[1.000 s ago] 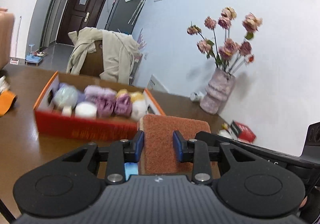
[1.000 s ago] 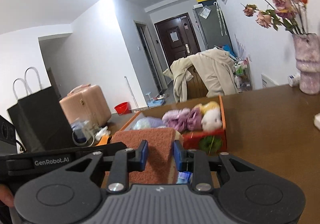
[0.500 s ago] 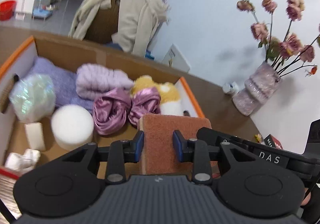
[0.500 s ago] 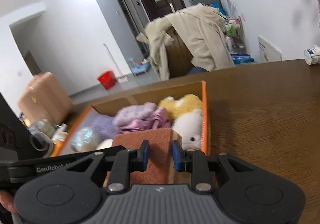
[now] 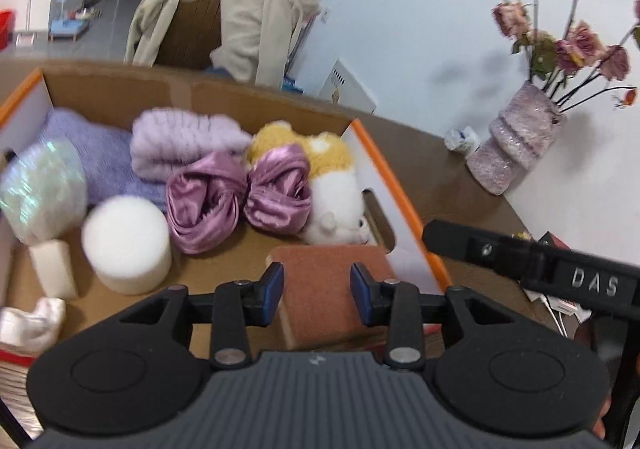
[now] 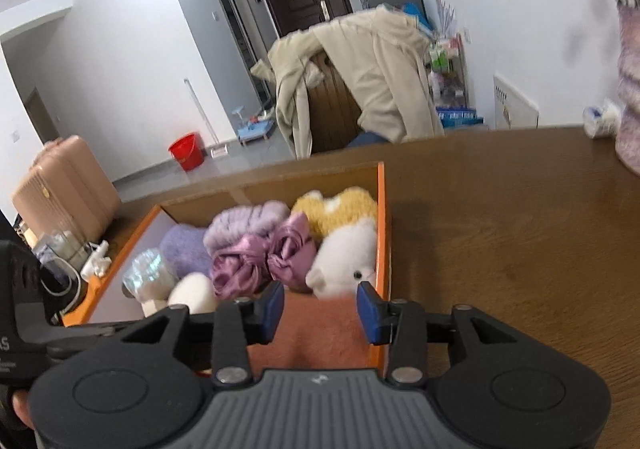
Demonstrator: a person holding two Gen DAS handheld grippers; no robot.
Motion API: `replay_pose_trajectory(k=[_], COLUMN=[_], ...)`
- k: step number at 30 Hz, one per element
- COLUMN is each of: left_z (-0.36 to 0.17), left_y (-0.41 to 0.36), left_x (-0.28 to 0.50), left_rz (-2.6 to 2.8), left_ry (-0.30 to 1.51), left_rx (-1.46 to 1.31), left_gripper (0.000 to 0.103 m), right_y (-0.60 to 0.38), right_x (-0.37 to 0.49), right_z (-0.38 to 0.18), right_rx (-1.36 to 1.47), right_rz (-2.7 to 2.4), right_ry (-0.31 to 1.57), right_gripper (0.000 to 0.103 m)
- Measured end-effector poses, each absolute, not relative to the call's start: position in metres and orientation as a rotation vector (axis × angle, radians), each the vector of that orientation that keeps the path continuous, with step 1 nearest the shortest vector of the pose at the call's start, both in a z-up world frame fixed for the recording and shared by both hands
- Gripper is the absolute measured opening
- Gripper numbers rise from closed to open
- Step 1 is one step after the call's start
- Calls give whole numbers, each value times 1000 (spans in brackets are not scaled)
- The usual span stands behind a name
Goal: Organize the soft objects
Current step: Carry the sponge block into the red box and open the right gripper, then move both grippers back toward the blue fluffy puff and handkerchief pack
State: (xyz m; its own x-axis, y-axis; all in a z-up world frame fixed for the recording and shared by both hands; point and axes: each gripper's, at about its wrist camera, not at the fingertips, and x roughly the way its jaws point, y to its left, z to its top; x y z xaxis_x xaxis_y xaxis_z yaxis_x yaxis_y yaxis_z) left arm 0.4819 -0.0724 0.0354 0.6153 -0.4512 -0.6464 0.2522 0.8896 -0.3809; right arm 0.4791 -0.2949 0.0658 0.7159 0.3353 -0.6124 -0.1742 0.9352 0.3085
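One orange-edged cardboard box (image 5: 404, 205). Inside: one rust-brown sponge pad (image 5: 320, 289), two shiny purple satin scrunchies (image 5: 240, 201), one yellow-and-white plush toy (image 5: 332, 185), one white foam cylinder (image 5: 128, 245), one fluffy lilac cloth (image 5: 184, 145). One speckled pink vase (image 5: 516, 141) of dried roses.

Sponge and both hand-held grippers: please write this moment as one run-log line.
sponge: in box, near right corner | left hand-held gripper: just opened, sponge released | right hand-held gripper: same

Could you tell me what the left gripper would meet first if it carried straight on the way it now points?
Most likely the rust-brown scouring sponge lying between the open fingers of the left gripper, then probably the white plush toy beyond it; depth is unclear.
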Motion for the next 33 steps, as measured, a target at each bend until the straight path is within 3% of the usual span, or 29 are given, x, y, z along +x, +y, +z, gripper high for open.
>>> replay_pose_trajectory(k=[6, 14, 17, 20, 22, 33], left_z=[86, 146, 161, 166, 164, 133], left_y=[-52, -9, 6, 18, 28, 47], left_x=[439, 353, 309, 263, 230, 116], left_rz=[-385, -288, -225, -139, -79, -15], left_ry=[704, 534, 447, 337, 261, 150], left_rx=[-204, -111, -46, 30, 35, 15], left_gripper=[45, 64, 75, 87, 99, 103], right_y=[-298, -282, -266, -252, -246, -247], right_x=[447, 375, 345, 307, 282, 174], right_z=[111, 164, 171, 174, 170, 143], right_rx=[208, 119, 53, -34, -88, -81], right_rz=[288, 333, 368, 396, 411, 390], right_ry=[638, 523, 454, 367, 295, 167], right_gripper=[40, 59, 74, 83, 93, 96])
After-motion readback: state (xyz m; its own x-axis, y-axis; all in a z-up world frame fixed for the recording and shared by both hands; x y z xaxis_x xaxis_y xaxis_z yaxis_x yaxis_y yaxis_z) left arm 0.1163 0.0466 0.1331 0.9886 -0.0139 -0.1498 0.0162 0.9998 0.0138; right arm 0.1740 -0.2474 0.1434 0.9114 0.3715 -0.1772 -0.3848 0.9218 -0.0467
